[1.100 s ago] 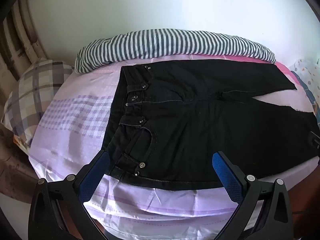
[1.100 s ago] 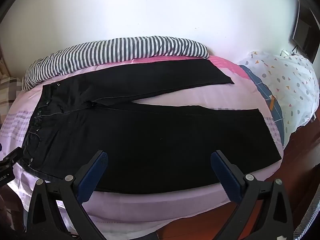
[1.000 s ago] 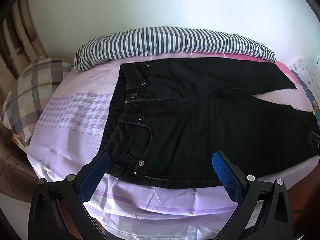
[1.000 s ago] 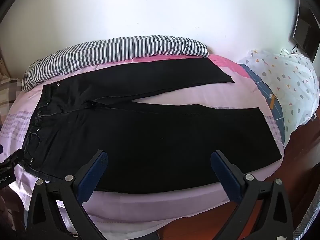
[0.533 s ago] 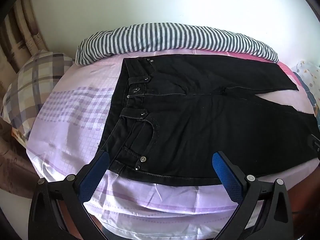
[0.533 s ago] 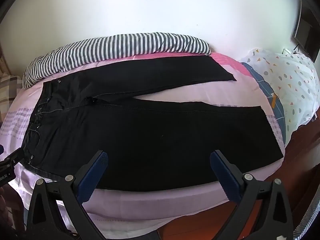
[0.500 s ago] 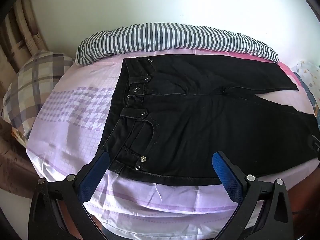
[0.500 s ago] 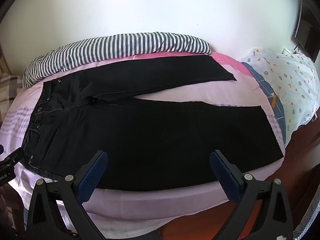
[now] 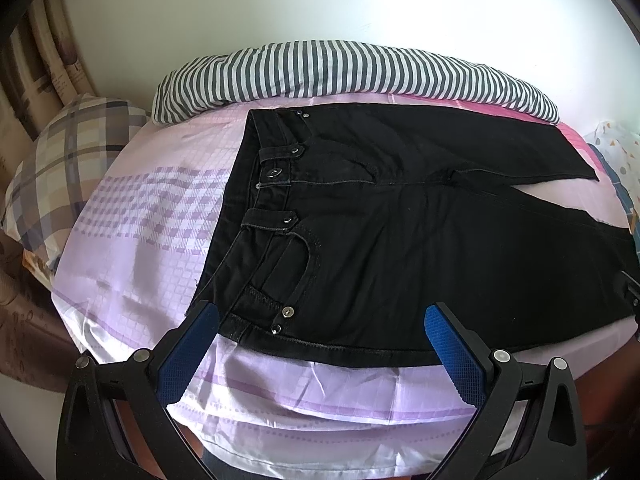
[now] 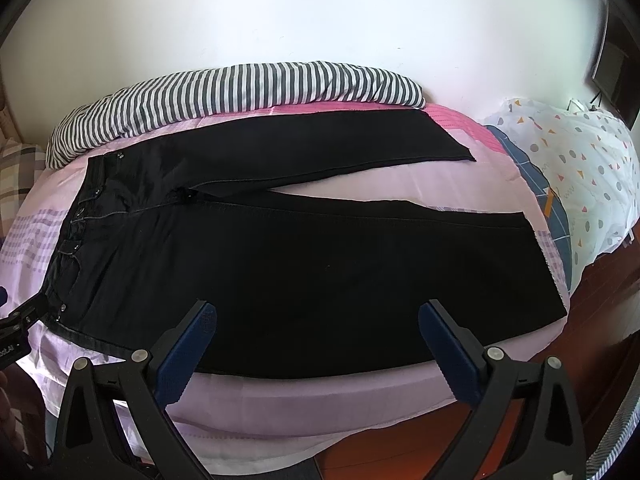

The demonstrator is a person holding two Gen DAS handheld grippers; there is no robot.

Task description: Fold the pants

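Black pants lie flat on a lilac bed sheet, waistband to the left, the two legs spread apart to the right. My left gripper is open and empty, hovering over the near edge of the pants by the front pocket and waistband. My right gripper is open and empty, hovering over the near edge of the nearer leg. The left gripper's body shows at the left edge of the right wrist view.
A striped blanket roll lies along the wall behind the pants. A plaid pillow sits at the left. A white dotted quilt lies at the right. The wooden floor shows below the bed's near edge.
Both grippers have moved slightly closer to the bed, so the pants appear a little larger and lower. Both stay open. The pants have not moved.
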